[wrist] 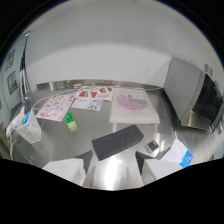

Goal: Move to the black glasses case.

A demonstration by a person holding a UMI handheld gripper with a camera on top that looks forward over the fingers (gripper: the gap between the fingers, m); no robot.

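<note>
Jaws (114, 167) stand apart with a clear gap between the two fingers; nothing held, nothing pressed, and no contact with anything that I can see. Fingertips (86, 159) show as dark wedges above pale finger bodies, angled slightly inward toward each other. Just ahead of them, roughly on the line of the gap, lies the black glasses case (118, 141), flat on the shiny metal surface (90, 127), its long side running on a diagonal across the approach rather than in line with the fingers. Judged from this, the approach is nearly complete: the case is near but not yet between the fingers, and the open stance suits arriving over it without knocking it. Because the case lies skewed, a grasp would probably call for some turning of the wrist; the polished top may also let it slide if nudged. Just beside the case's far end sits a small dark square object (152, 145), and near that a blue-and-white card (184, 158). Beyond the case: a white sheet with a pink design (132, 105), a spread of colourful printed sheets (75, 103), and a small green block (70, 120) standing apart. Off to one side a white bag with blue print (25, 125); at the other side, a dark-fronted appliance (200, 97) against the wall.
</note>
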